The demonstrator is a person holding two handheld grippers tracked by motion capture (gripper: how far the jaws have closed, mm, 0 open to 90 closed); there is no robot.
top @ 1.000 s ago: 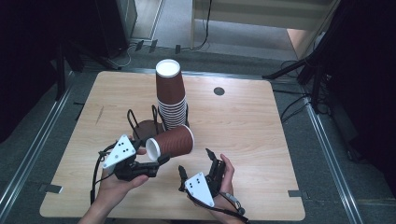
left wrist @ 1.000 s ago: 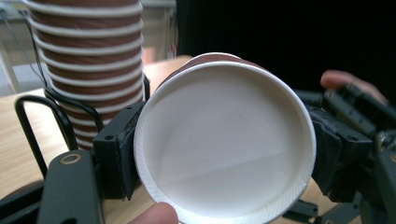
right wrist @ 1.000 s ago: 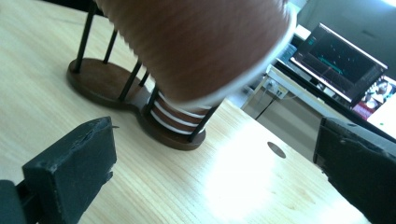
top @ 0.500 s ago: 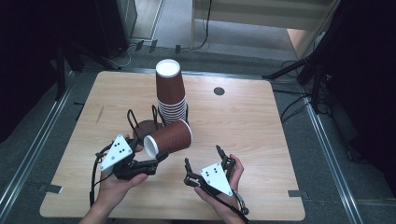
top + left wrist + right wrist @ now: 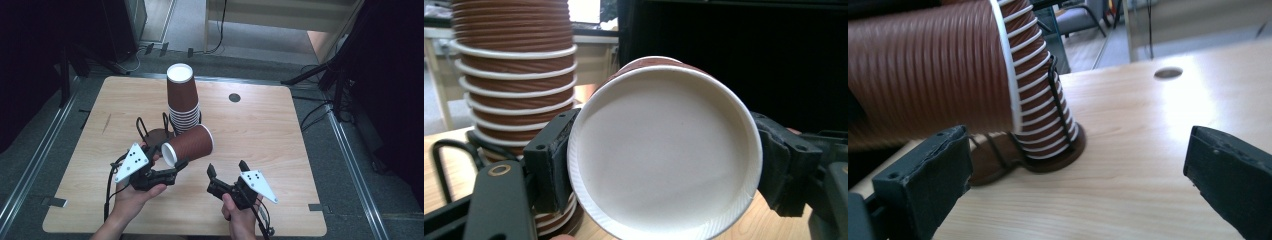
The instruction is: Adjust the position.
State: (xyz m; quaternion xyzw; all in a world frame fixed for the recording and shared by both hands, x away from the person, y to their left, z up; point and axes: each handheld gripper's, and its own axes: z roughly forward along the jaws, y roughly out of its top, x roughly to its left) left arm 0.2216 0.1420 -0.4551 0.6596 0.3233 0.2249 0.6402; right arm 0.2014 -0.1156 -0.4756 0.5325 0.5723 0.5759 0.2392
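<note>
My left gripper (image 5: 172,169) holds the loose cup (image 5: 188,145) on its side, fingers (image 5: 549,160) clamped at its base end, so its mouth is free beyond them. My right gripper (image 5: 226,172) is open and empty beside it, ready. The cup stack (image 5: 182,100) stands beyond on the table (image 5: 280,130).

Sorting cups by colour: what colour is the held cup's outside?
Brown, ribbed; the cup shows it best in the high view.
</note>
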